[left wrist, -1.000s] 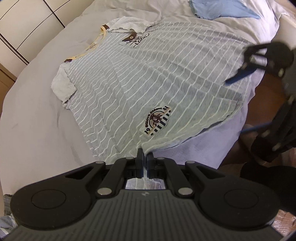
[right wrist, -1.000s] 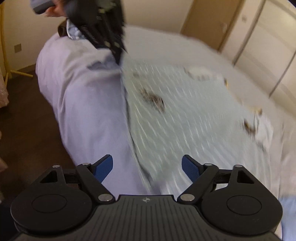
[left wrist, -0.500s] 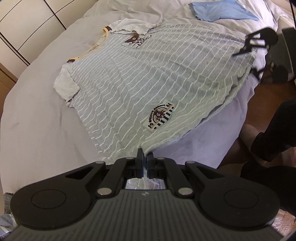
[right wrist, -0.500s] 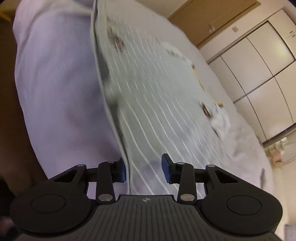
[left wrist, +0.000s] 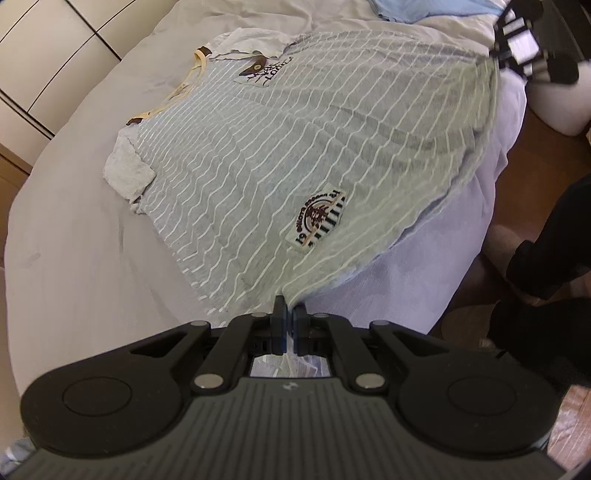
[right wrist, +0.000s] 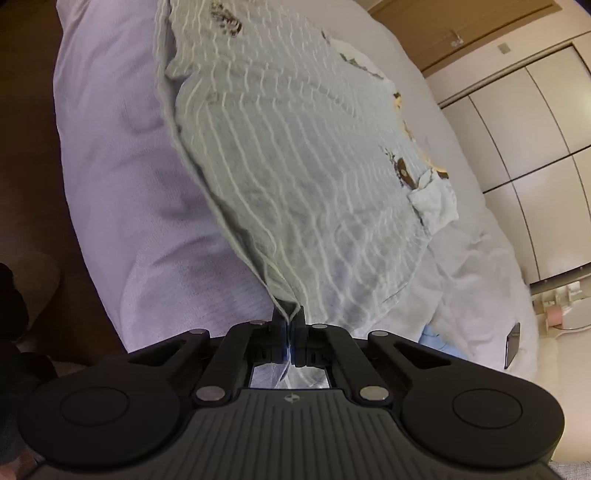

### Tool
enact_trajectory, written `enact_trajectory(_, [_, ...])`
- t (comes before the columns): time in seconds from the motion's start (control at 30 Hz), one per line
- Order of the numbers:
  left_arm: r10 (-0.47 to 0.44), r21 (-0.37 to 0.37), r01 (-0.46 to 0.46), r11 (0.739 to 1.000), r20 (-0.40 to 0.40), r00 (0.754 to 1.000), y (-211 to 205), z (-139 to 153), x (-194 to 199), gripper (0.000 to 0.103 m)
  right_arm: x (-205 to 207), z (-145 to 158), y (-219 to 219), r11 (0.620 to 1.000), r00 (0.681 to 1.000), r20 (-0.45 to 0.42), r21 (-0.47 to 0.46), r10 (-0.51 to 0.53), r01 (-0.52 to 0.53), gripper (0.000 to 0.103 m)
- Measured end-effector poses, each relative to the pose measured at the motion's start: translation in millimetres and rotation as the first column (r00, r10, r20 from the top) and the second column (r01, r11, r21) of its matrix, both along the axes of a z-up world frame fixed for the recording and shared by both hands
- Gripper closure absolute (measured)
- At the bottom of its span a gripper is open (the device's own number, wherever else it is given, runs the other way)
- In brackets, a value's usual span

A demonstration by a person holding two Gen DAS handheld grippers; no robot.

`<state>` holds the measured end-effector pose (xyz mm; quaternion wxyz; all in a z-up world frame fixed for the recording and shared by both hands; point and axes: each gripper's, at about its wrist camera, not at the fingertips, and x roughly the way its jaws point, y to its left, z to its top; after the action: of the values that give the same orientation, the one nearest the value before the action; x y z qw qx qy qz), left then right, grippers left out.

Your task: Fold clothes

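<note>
A grey T-shirt with thin white stripes [left wrist: 295,147] lies spread flat on the bed, collar at the far side, a round badge patch [left wrist: 320,218] near its hem. My left gripper [left wrist: 289,309] is shut on one bottom corner of the shirt at the bed's edge. In the right wrist view the same striped T-shirt [right wrist: 295,155] runs away from me, and my right gripper [right wrist: 289,318] is shut on the other bottom corner. That right gripper [left wrist: 517,48] also shows at the far hem corner in the left wrist view.
The bed [left wrist: 74,240] carries a pale lilac sheet [right wrist: 122,177] that hangs over its side. A light blue cloth [left wrist: 424,9] lies beyond the shirt. White wardrobe doors [right wrist: 535,147] stand behind the bed. A dark phone [right wrist: 512,345] rests on the bedding. Brown floor [left wrist: 532,155] borders the bed.
My right gripper came in to the shirt's hem corner and its jaws closed from wide open onto the fabric. My left gripper kept its grip and place.
</note>
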<state>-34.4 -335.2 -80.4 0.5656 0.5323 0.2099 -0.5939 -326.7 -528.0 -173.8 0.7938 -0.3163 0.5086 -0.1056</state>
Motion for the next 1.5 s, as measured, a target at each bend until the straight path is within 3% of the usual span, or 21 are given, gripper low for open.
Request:
enact_trajectory(0.2, [-0.020, -0.001, 0.020, 1.000, 0.006, 1.000, 18.8, 19.5, -6.6, 0.102, -8.6, 52.7, -3.8, 0.998, 1.000, -0.004, 0.054, 0.025, -0.025, 0.103])
enact_trajectory(0.37, [0.014, -0.018, -0.014, 1.000, -0.011, 1.000, 20.1, 37.7, -4.7, 0.102, -7.2, 94.2, -8.2, 0.997, 1.000, -0.006, 0.072, 0.010, -0.009, 0.103])
enact_trajectory(0.67, [-0.037, -0.021, 0.038, 0.999, 0.061, 0.997, -59.6, 67.3, 45.4, 0.102, 41.6, 145.0, -71.0, 0.995, 1.000, -0.008, 0.100, 0.021, -0.020, 0.103])
enact_trajectory(0.87, [-0.033, 0.025, 0.031, 0.999, 0.073, 0.997, -146.8, 67.6, 100.8, 0.102, 102.3, 153.9, -153.3, 0.986, 0.999, -0.041, 0.164, 0.023, -0.016, 0.103])
enact_trajectory(1.07, [-0.050, 0.086, 0.044, 0.995, 0.064, 0.997, -225.1, 50.9, 152.9, 0.102, 162.9, 141.7, -229.1, 0.972, 0.998, -0.067, 0.233, 0.014, 0.002, 0.103])
enact_trajectory(1.5, [-0.093, 0.131, 0.091, 0.987, 0.009, 0.996, -316.8, 33.0, 229.0, 0.102, 242.1, 125.7, -321.4, 0.963, 0.994, -0.107, 0.267, 0.006, 0.023, 0.103])
